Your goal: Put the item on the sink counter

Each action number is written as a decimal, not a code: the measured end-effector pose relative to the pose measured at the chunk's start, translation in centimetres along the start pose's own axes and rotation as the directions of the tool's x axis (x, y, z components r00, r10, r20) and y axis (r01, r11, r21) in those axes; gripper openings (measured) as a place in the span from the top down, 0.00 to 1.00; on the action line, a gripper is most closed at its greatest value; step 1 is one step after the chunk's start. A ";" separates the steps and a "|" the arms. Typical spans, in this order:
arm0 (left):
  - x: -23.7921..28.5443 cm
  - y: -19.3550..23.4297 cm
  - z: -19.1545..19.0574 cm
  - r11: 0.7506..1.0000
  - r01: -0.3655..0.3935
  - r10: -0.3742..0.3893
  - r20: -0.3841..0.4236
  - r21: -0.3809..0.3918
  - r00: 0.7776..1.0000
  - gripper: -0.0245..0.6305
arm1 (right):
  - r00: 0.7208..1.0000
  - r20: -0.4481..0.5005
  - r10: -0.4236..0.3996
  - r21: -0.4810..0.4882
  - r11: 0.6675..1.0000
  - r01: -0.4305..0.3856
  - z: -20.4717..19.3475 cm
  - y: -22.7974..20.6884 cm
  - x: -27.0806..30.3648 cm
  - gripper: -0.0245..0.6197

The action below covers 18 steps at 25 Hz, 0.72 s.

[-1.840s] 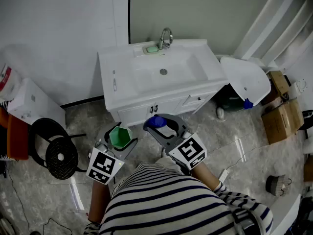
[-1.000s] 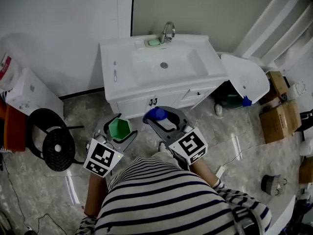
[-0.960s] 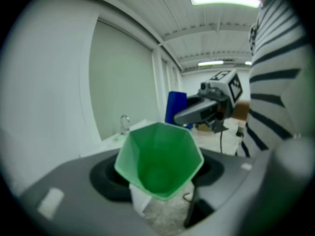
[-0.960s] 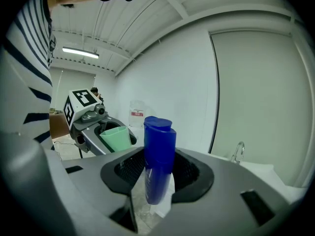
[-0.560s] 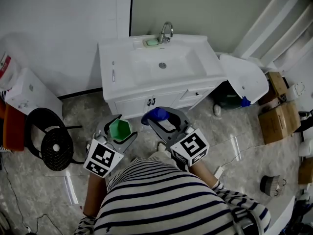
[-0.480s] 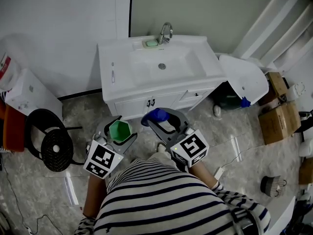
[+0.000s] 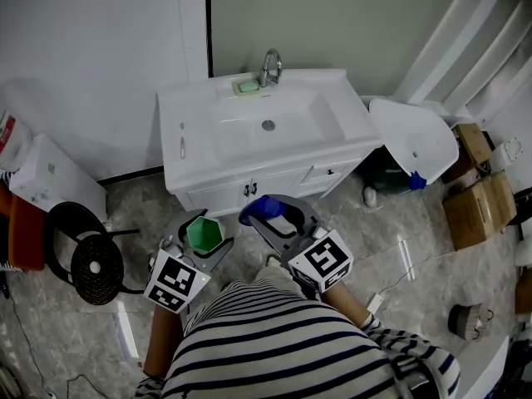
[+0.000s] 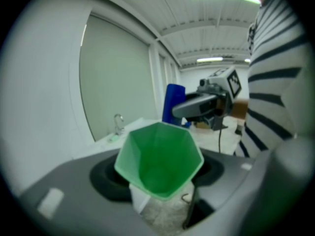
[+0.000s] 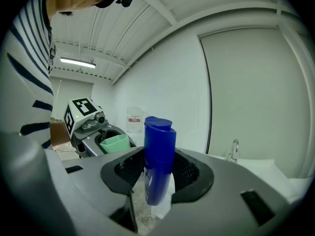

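My left gripper (image 7: 202,238) is shut on a green cup (image 7: 203,233) with a faceted rim, held mouth up in front of the white sink cabinet; in the left gripper view the green cup (image 8: 158,159) fills the space between the jaws. My right gripper (image 7: 270,212) is shut on a blue bottle (image 7: 263,209), which stands upright between the jaws as the blue bottle (image 9: 158,159) in the right gripper view. The white sink counter (image 7: 187,131) lies ahead of both, with a basin, a chrome faucet (image 7: 268,65) and a green soap bar (image 7: 246,86).
A toothbrush-like item (image 7: 182,147) lies on the counter's left side. A black fan (image 7: 90,266) and a white box (image 7: 46,183) stand at the left. A white bin lid (image 7: 413,137) and cardboard boxes (image 7: 477,210) are at the right. Cables run over the marble floor.
Both grippers with the cup and bottle have come a little closer to the sink cabinet, and the head view has shifted so the sink sits slightly lower and further left.
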<state>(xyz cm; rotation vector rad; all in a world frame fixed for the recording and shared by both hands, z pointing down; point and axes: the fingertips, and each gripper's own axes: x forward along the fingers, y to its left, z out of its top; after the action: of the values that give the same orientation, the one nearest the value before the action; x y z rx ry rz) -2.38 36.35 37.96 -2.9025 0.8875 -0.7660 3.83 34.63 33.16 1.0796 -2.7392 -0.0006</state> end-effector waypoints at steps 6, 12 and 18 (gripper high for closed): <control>5.0 0.0 2.5 1.000 0.011 -0.011 -0.005 -0.003 1.000 0.48 | 1.000 0.001 -0.005 0.015 1.000 0.005 -0.6 -5.4 -1.2 0.71; 11.5 0.0 6.4 1.000 0.024 -0.024 0.001 0.001 1.000 0.48 | 1.000 0.002 -0.010 0.008 1.000 0.010 -0.6 -12.3 -3.1 0.71; 17.4 -0.2 10.4 0.999 0.030 -0.030 0.001 0.018 1.000 0.48 | 1.000 -0.005 -0.020 -0.005 1.000 0.020 -0.6 -18.9 -5.4 0.71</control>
<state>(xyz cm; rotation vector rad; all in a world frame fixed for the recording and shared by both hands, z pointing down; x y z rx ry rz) 15.04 25.96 36.68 -2.9068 0.8340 -0.7696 20.55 24.41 31.37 1.1038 -2.7226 -0.0083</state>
